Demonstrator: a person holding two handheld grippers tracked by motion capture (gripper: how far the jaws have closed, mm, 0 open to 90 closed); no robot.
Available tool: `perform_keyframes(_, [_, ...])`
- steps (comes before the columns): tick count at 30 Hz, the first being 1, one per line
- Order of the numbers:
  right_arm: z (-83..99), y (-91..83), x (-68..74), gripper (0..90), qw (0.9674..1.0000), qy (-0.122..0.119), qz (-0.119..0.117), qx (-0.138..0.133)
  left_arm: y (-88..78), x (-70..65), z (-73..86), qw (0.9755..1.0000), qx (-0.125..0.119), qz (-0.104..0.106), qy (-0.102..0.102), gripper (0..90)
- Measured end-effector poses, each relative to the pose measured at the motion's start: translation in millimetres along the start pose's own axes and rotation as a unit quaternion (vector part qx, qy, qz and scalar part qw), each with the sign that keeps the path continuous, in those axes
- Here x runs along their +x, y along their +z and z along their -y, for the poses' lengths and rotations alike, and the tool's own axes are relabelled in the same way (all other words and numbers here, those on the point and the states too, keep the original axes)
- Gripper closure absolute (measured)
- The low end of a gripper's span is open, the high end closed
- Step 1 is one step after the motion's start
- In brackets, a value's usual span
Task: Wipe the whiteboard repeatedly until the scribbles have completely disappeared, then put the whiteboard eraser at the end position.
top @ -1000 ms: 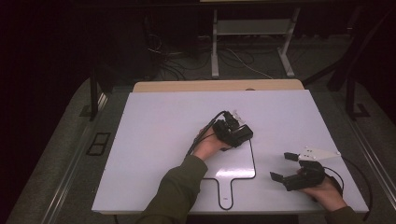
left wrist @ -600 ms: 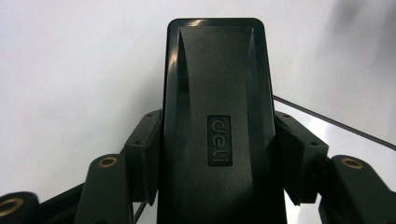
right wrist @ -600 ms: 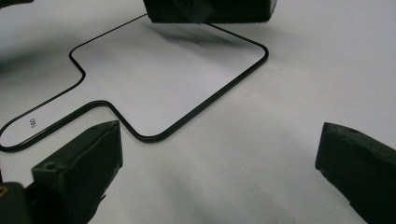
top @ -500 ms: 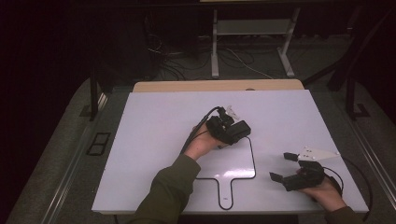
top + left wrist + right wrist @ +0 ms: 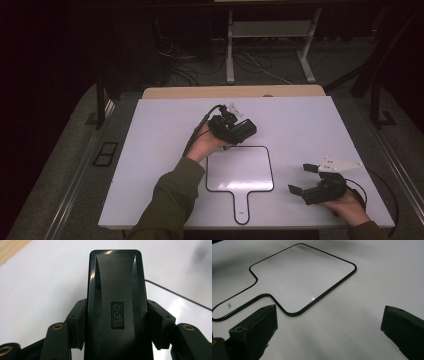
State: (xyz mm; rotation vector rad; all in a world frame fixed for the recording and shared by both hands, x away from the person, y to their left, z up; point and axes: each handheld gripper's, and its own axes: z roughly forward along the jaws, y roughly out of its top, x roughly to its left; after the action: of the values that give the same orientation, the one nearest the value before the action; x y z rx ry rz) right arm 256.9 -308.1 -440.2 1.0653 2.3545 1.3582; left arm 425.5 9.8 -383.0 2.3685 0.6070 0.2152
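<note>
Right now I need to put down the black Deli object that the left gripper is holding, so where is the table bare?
The white table is bare along its left side and across the far right corner. Inside the black paddle outline is bare too. It is crowded only near the right gripper at the near right edge, jaws open. The left gripper holds the Deli object beyond the outline.
</note>
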Motion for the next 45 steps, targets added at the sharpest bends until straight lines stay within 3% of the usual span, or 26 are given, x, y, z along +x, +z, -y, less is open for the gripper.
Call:
perform_keyframes(6, [0.1,-0.1,0.1,0.0,1.0000,0.000,-0.001,-0.002,2.8,14.4,-0.9,0.9998,-0.006,-0.010,-0.015,38.8])
perform_keyframes(17, [-0.5,1.0,-0.9,0.0,1.0000,0.004,-0.005,-0.003,14.5,41.6,-9.8,0.9996,0.010,-0.023,-0.010,38.8])
perform_keyframes(18, [-0.2,1.2,-0.9,0.0,1.0000,0.003,-0.005,-0.003,17.9,41.6,-10.6,0.9995,-0.001,-0.025,-0.022,38.8])
perform_keyframes(20, [0.3,1.0,-0.7,0.0,1.0000,0.001,-0.005,-0.002,20.2,45.2,-12.8,0.9995,0.008,-0.026,-0.019,38.8])
perform_keyframes(23, [0.2,-0.2,0.1,0.0,1.0000,0.002,-0.007,-0.004,25.6,47.5,-14.6,0.9992,0.000,-0.028,-0.028,38.7])
perform_keyframes(26, [0.2,-0.4,-0.9,0.0,1.0000,0.003,-0.007,-0.006,32.8,50.4,-16.5,0.9992,0.009,-0.030,-0.026,38.7])
perform_keyframes(27, [0.2,-0.2,-1.1,0.0,0.9999,0.003,-0.008,-0.005,35.2,53.2,-17.5,0.9994,0.012,-0.030,-0.015,38.7])
perform_keyframes(30, [-0.1,-0.1,-1.1,0.0,0.9999,0.003,-0.009,-0.006,43.2,55.4,-17.8,0.9988,0.013,-0.031,-0.035,38.7])
perform_keyframes(45, [-0.2,-0.5,-1.6,0.0,0.9999,0.005,-0.007,-0.007,67.5,60.9,-12.5,0.9970,0.040,-0.032,-0.058,38.7])
